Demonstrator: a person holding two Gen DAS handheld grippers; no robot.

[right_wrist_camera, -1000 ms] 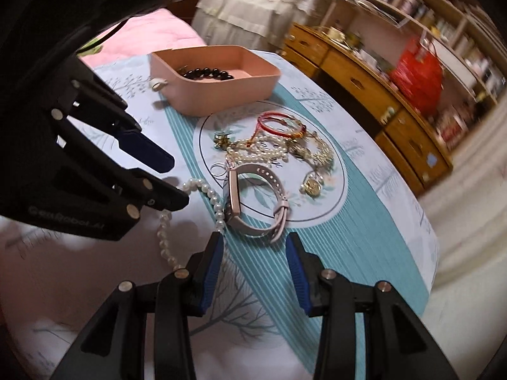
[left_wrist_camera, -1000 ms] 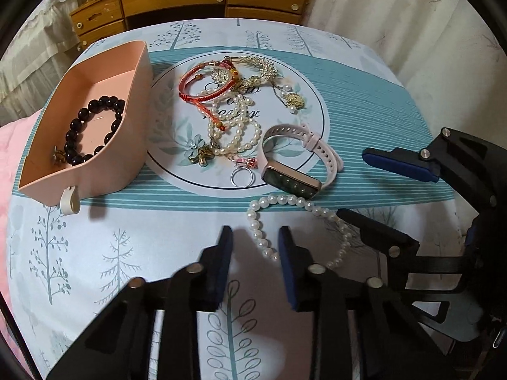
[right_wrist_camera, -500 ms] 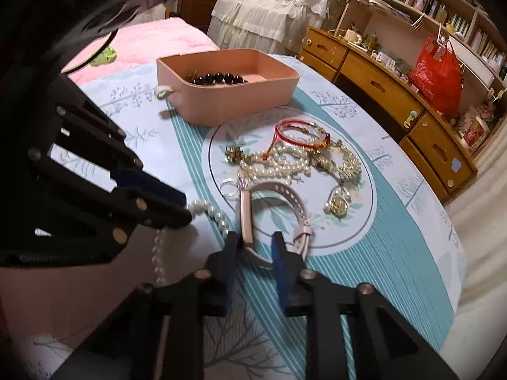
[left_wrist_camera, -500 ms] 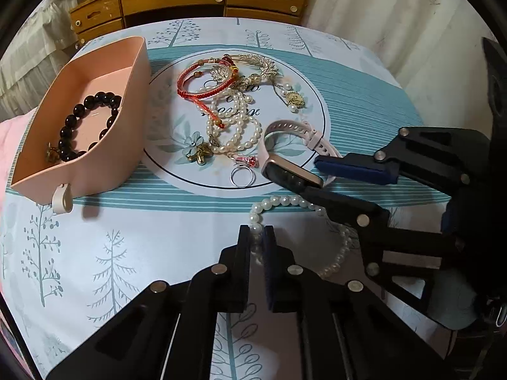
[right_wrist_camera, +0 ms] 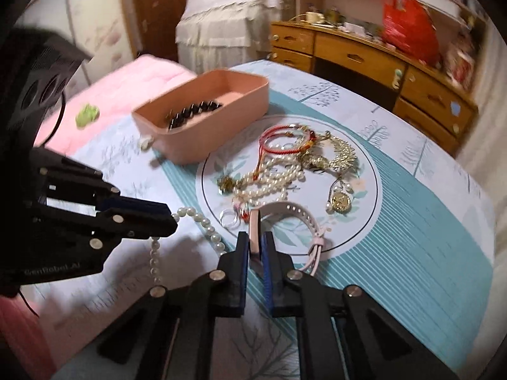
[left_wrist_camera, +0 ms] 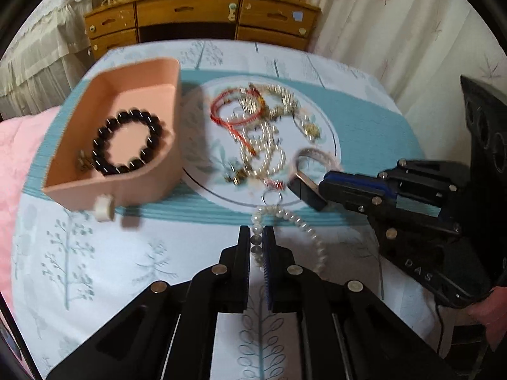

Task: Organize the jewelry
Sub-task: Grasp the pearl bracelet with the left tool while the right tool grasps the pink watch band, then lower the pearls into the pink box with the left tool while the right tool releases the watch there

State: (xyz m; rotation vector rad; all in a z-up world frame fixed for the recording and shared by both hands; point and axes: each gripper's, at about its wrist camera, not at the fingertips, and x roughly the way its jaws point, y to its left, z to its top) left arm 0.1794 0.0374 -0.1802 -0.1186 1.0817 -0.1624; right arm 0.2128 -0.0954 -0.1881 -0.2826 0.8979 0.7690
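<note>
My left gripper is shut on a white pearl necklace, whose strand hangs off to the right; it also shows in the right wrist view. My right gripper is shut on the body of a pink-strapped smartwatch, also seen in the left wrist view. A pink box at the left holds a black bead bracelet. A pile of jewelry with a red cord bracelet lies on the round print of the tablecloth.
The table wears a white and teal tree-print cloth. A small silver ring lies by the watch. A wooden dresser stands behind the table, a curtain at the right, a pink bed at the left.
Both grippers have closed fully, the left on the pearl necklace and the right on the watch. Both have lifted, and the views now look more steeply down on the table.
</note>
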